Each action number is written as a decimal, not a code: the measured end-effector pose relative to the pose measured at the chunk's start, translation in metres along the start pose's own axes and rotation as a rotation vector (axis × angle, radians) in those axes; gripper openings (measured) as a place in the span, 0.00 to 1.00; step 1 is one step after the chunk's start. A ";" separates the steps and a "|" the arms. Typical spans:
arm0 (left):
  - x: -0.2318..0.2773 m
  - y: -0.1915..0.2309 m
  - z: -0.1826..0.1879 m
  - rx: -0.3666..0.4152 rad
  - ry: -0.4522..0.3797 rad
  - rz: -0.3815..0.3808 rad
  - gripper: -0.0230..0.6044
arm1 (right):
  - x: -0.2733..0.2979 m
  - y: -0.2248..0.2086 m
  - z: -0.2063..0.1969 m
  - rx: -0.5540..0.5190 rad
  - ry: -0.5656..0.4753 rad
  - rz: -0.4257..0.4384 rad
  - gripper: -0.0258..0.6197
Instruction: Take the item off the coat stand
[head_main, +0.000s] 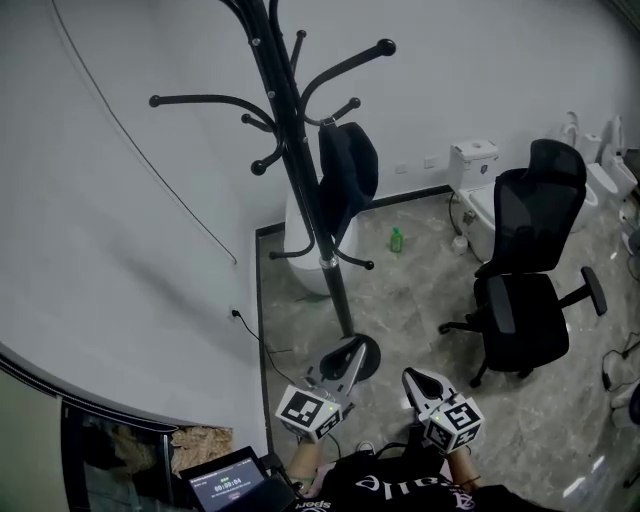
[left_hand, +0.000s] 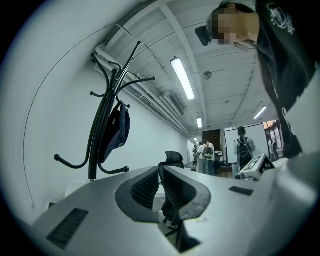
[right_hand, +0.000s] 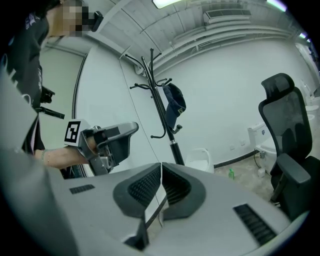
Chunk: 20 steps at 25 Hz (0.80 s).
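Observation:
A black coat stand (head_main: 300, 150) rises from a round base on the floor near the white wall. A dark blue cap (head_main: 347, 170) hangs from one of its hooks, about halfway up. Both grippers are low in the head view, well short of the stand. My left gripper (head_main: 348, 352) is shut with nothing between its pads, and so is my right gripper (head_main: 413, 378). In the left gripper view the cap (left_hand: 118, 127) hangs ahead to the left of the shut left gripper (left_hand: 161, 171). In the right gripper view the cap (right_hand: 174, 102) is far beyond the shut right gripper (right_hand: 161, 167).
A black office chair (head_main: 530, 270) stands on the right. Behind it are a white toilet (head_main: 475, 190) and a green bottle (head_main: 397, 240). A white bin (head_main: 298, 250) sits behind the stand's pole. A small screen (head_main: 225, 487) is at lower left. People (left_hand: 243, 150) stand far off.

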<state>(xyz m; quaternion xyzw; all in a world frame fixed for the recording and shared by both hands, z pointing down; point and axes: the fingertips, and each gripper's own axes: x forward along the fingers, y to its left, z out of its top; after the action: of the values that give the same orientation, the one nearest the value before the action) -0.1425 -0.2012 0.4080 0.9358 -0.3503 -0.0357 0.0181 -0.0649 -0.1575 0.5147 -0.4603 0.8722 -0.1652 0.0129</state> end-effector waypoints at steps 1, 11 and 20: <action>0.009 0.005 0.003 0.009 -0.006 0.011 0.06 | 0.005 -0.009 0.004 -0.004 0.001 0.006 0.07; 0.119 0.042 0.030 0.049 -0.060 0.145 0.06 | 0.054 -0.105 0.056 -0.052 0.035 0.130 0.07; 0.212 0.084 0.087 0.074 -0.171 0.319 0.16 | 0.084 -0.174 0.084 -0.103 0.079 0.253 0.07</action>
<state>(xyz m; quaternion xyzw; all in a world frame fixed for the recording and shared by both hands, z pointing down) -0.0445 -0.4045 0.3142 0.8621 -0.4954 -0.0991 -0.0408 0.0399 -0.3394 0.4983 -0.3397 0.9304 -0.1352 -0.0244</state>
